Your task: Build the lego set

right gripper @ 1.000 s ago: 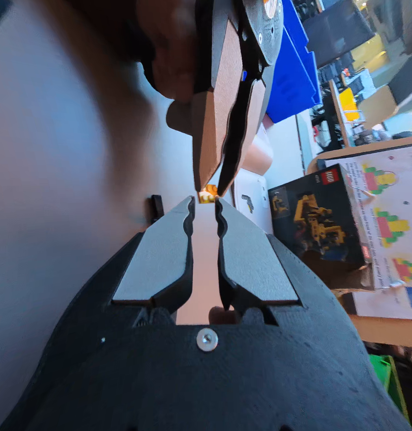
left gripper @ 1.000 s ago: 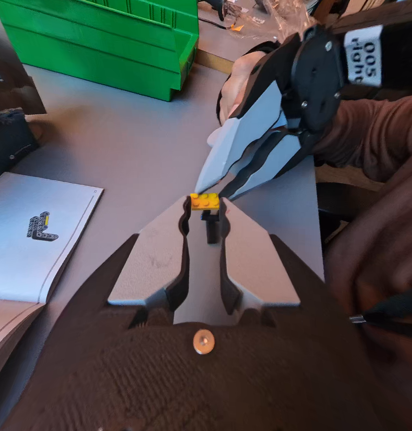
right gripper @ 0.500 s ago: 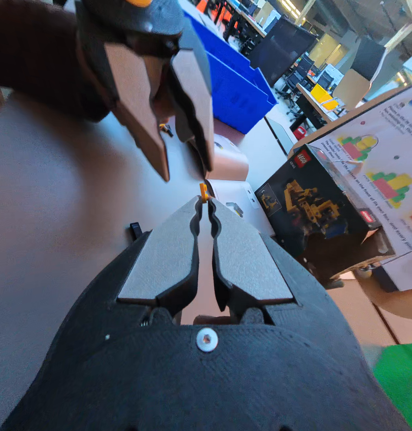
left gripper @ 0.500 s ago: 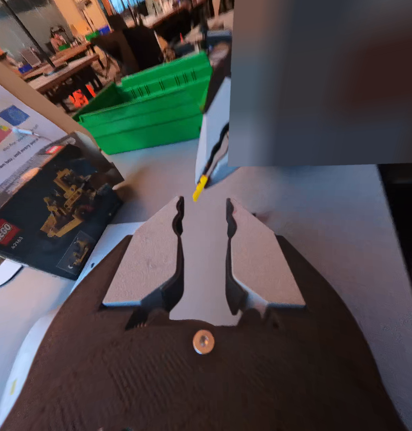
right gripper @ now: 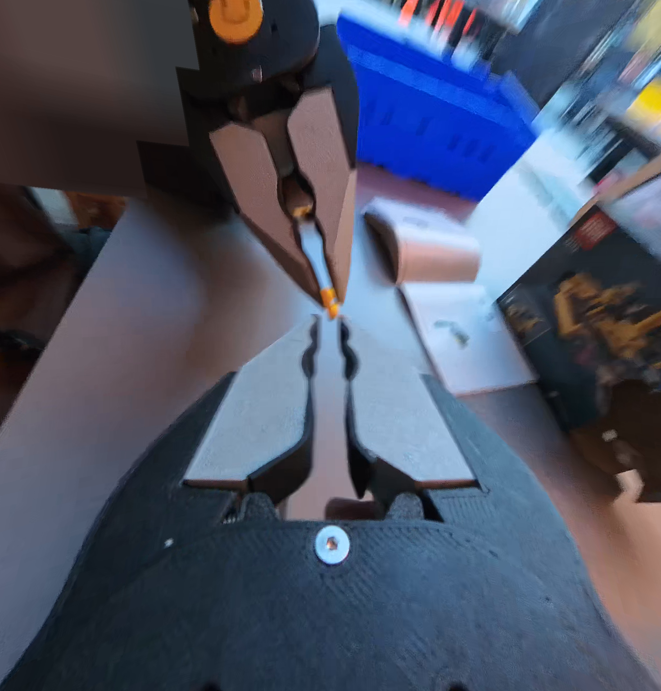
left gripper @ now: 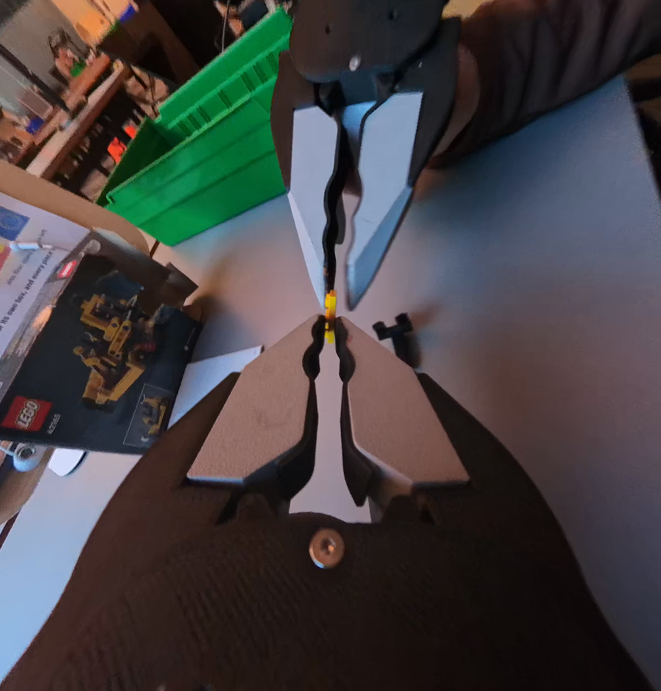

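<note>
A small yellow plate (left gripper: 332,304) is held edge-on above the grey table (left gripper: 527,299). My left gripper (left gripper: 330,321) is shut on its near end. My right gripper (left gripper: 338,299) points down at it from the far side, jaws slightly apart, one finger touching the plate. In the right wrist view the plate (right gripper: 329,297) sits in the tips of the left gripper (right gripper: 330,295), just beyond my right gripper (right gripper: 329,319), whose tips stand a little apart. A small black piece (left gripper: 394,332) lies on the table right of the grippers.
The set's black box (left gripper: 86,359) stands at left, with the open instruction booklet (left gripper: 216,370) beside it. A green bin (left gripper: 209,168) is behind. The right wrist view shows a blue bin (right gripper: 433,123), a tan rounded object (right gripper: 426,246), and the box (right gripper: 590,336).
Half a second ago the right gripper pinched the plate and the left was open. Now the left has closed on it and the right jaws have parted slightly. Both views are tilted differently.
</note>
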`<state>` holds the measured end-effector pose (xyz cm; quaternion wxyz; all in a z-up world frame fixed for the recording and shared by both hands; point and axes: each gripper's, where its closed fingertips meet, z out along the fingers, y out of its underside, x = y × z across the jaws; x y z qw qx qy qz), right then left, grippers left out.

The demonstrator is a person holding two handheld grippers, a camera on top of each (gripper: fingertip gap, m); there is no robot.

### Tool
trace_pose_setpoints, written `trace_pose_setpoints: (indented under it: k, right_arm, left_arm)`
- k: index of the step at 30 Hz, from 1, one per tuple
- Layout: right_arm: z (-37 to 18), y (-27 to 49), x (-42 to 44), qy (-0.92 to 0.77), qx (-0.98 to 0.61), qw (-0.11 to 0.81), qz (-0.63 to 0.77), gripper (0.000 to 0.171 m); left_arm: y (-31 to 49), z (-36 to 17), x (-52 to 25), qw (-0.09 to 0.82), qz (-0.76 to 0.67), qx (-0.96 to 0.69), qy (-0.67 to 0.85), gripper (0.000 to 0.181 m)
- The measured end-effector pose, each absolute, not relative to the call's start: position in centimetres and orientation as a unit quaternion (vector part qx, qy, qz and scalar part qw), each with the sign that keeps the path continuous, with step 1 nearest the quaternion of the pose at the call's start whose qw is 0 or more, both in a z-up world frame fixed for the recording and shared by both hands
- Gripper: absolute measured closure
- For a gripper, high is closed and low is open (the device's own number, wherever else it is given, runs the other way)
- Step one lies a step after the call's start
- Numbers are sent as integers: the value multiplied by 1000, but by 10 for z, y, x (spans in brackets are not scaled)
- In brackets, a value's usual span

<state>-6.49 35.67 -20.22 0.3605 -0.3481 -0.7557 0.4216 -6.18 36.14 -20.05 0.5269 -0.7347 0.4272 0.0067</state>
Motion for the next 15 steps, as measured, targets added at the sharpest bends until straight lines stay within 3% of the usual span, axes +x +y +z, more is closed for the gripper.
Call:
trace_pose_setpoints:
  k: [4,15]
  right_arm:
    - [-220,359,-55,-753,-420,264,433,113]
    - [-257,369,-45,-767,-471,259,350,121]
  left_arm:
    - [361,-214,-73,479,28,-756,444,179]
    - [340,-237,-68,398,4,-737,546,179]
